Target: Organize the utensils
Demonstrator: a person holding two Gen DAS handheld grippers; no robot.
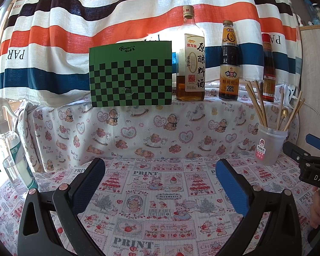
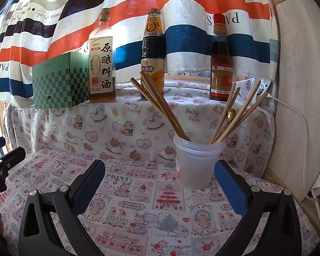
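A translucent plastic cup point(image 2: 196, 164) stands on the printed tablecloth, holding several wooden chopsticks point(image 2: 160, 106) and a gold spoon point(image 2: 231, 114). The cup point(image 1: 268, 145) shows at the right of the left wrist view too, with chopsticks point(image 1: 258, 104) fanned out of it. My right gripper point(image 2: 160, 183) is open, low over the cloth, the cup just ahead between its blue pads and nearer the right one. My left gripper point(image 1: 160, 183) is open over bare cloth, with nothing between its fingers. The right gripper point(image 1: 309, 155) appears at the right edge of the left wrist view.
On a raised ledge behind stand a green checkered box point(image 1: 131, 74), a cooking wine bottle point(image 1: 191, 64), a dark sauce bottle point(image 1: 229, 64) and a red-capped bottle point(image 2: 220, 64). A spray bottle point(image 1: 10, 145) stands far left. A wooden panel point(image 2: 298, 85) and white cable point(image 2: 296, 111) are at right.
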